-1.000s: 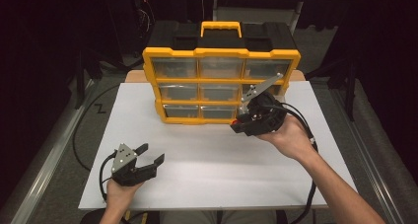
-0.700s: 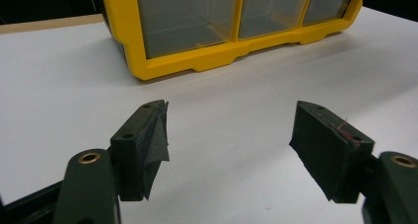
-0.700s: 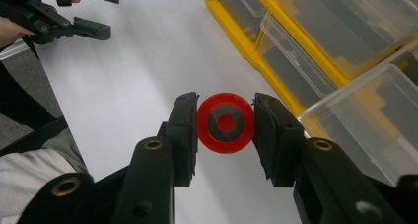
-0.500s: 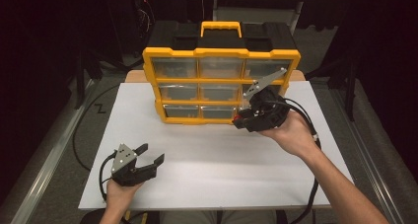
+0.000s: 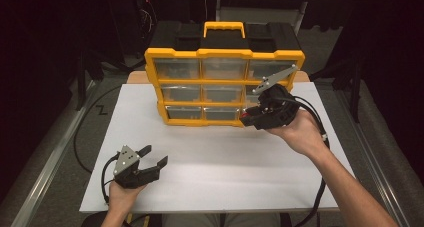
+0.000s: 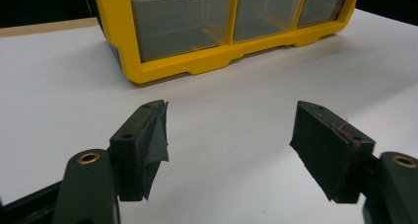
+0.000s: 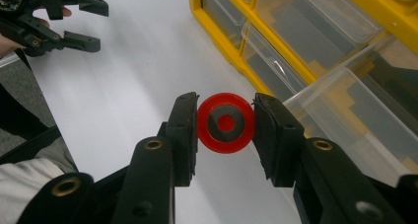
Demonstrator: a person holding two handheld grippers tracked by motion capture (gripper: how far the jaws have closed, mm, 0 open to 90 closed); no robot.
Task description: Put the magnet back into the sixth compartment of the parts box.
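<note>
A yellow organizer with clear drawers stands at the back of the white table. My right gripper is at its lower right corner, shut on a red disc with a grey ring and a red centre. Right of the disc, a clear drawer stands pulled out of the organizer's frame. My left gripper rests in a hand near the front left of the table. Its jaws are open and nothing is between them. It also appears far off in the right gripper view.
The organizer's bottom edge lies ahead of the left gripper across bare white tabletop. A black case with a yellow handle sits behind the organizer. Cables trail off both grippers toward the table's front edge. Dark floor surrounds the table.
My right gripper has shifted slightly to the right and toward the organizer, still holding the red disc. The left gripper has stayed still.
</note>
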